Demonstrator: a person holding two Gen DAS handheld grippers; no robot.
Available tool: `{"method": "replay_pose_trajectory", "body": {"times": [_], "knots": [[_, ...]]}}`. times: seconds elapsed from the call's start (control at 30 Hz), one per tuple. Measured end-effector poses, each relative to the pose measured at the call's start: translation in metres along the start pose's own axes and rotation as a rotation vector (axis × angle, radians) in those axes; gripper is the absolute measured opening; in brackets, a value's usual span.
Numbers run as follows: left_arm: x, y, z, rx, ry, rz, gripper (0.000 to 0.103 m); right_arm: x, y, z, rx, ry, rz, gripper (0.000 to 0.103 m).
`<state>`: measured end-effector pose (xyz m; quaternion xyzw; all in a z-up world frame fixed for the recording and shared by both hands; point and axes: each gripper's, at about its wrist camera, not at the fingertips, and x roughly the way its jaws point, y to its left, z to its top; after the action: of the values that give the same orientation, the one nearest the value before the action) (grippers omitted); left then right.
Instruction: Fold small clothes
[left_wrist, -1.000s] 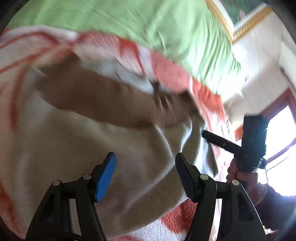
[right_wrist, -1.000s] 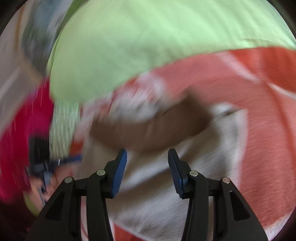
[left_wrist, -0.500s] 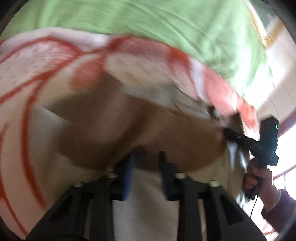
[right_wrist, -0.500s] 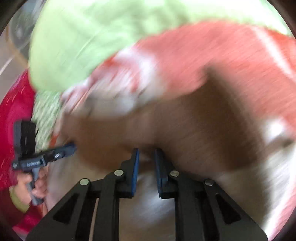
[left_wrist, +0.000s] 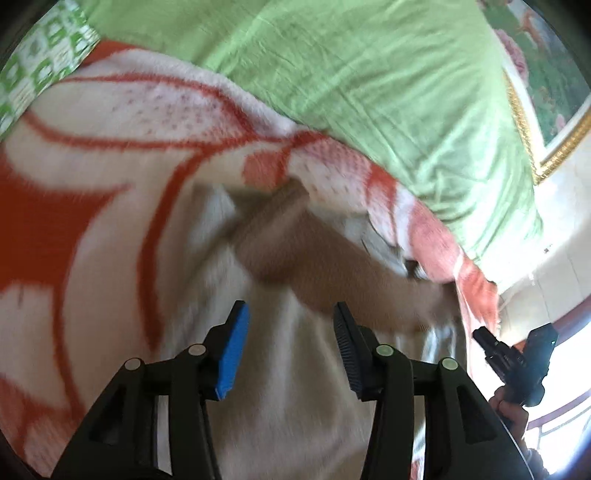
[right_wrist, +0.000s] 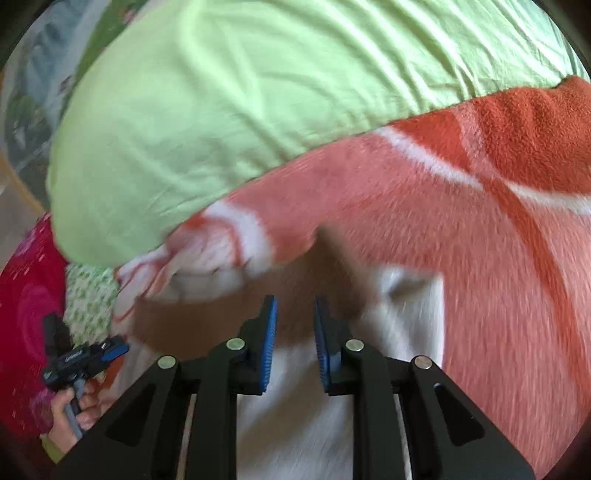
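Note:
A small beige garment with a brown band lies on an orange-and-white blanket. It also shows in the right wrist view, its brown band ahead of the fingers. My left gripper is open and empty, just above the beige cloth near the brown band. My right gripper is open a little with nothing between its pads, over the same garment. Each gripper shows at the edge of the other's view, the right one and the left one. The cloth is blurred.
A green pillow lies behind the blanket, also in the right wrist view. A framed picture hangs on the wall at the right. Red fabric and a green-patterned sheet lie at the left.
Both grippers were nearly shut at the brown band half a second ago. Now both have opened and drawn back; the left opened wide, the right only a little.

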<state>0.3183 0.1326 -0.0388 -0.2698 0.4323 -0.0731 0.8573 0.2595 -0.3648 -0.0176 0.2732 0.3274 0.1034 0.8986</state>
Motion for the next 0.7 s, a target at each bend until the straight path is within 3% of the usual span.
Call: {"method": "replay_pose_trajectory", "body": {"times": [0.1, 0.17, 0.27, 0.33, 0.37, 0.43, 0.5, 0.57, 0.7], "knots": [[-0.001, 0.006, -0.019, -0.007, 0.015, 0.052, 0.052, -0.008, 0.009, -0.033, -0.007, 0.051, -0.003, 0.04], [0.004, 0.025, -0.023, -0.078, 0.028, 0.063, 0.051, -0.008, -0.001, -0.052, 0.013, 0.091, -0.063, 0.041], [0.015, 0.049, -0.021, -0.152, 0.059, 0.055, 0.037, -0.017, -0.028, -0.066, 0.087, 0.091, -0.189, 0.041], [0.014, 0.051, -0.018, -0.156, 0.062, 0.067, 0.036, -0.027, -0.048, -0.07, 0.15, 0.124, -0.334, 0.043], [0.01, 0.047, -0.016, -0.152, 0.061, 0.084, 0.037, -0.033, -0.056, -0.071, 0.194, 0.113, -0.315, 0.044], [-0.004, 0.035, -0.017, -0.127, 0.049, 0.126, 0.051, -0.048, -0.06, -0.069, 0.265, 0.087, -0.235, 0.044], [-0.023, 0.028, -0.022, -0.103, 0.016, 0.125, 0.065, -0.062, -0.046, -0.063, 0.218, 0.058, -0.215, 0.044], [-0.042, 0.026, -0.035, -0.114, 0.0, 0.137, 0.071, -0.073, -0.029, -0.06, 0.18, 0.033, -0.186, 0.044], [-0.064, 0.043, -0.072, -0.23, 0.021, 0.129, 0.073, -0.081, 0.008, -0.061, 0.131, 0.016, -0.098, 0.045]]}}
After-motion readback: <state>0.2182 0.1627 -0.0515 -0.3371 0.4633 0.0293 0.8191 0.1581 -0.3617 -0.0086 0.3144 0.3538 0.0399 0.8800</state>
